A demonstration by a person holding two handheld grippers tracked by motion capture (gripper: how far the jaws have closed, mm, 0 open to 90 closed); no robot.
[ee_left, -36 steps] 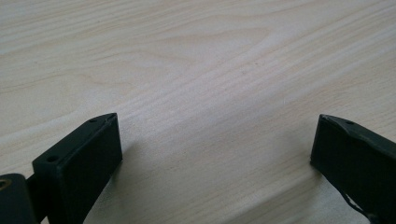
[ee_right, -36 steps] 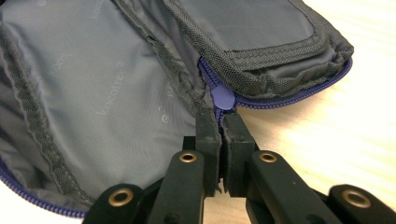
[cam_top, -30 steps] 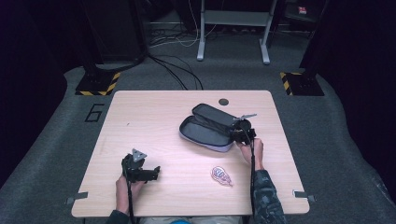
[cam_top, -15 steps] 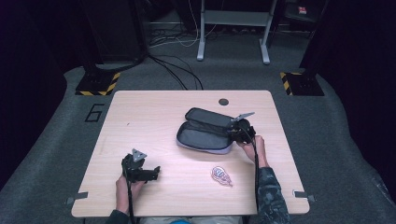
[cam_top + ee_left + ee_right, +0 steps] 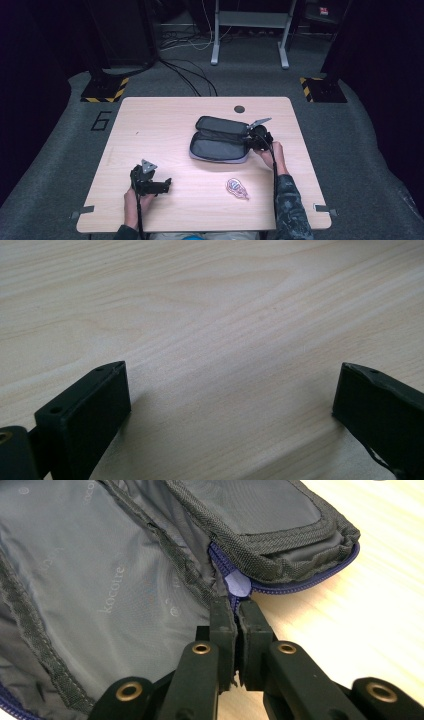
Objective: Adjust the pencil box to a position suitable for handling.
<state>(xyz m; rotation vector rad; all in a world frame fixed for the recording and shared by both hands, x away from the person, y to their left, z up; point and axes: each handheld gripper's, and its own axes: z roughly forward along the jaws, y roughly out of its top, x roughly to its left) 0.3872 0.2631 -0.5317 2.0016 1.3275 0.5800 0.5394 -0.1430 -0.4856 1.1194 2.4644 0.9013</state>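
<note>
Right tongs are clenched on the zipper pull of the pouch, at the pouch's end nearest the right hand; in the right gripper view the jaws stand pressed together with the pale tab of the pull rising just beyond their tips, where the blue zipper track rounds the corner. Pouch lies unzipped and folded open in two halves, grey lining up, its long axis running away from the right tongs toward the middle of the surface. Left tongs are released: in the left gripper view the jaws stand wide apart over bare wood with nothing between them. They rest well apart from the pouch, which lies ahead of them and off to their right, so the right hand is plainly the nearer and the only one engaged. Judgement: the coming move turns on the zipper line; the pull must travel along the pouch's long axis, away from the right tongs' present corner, and the unheld pouch may slide with it unless the left tongs come across to pin the far end. A small patterned item lies between the two tongs, nearer the right forearm, untouched.
</note>
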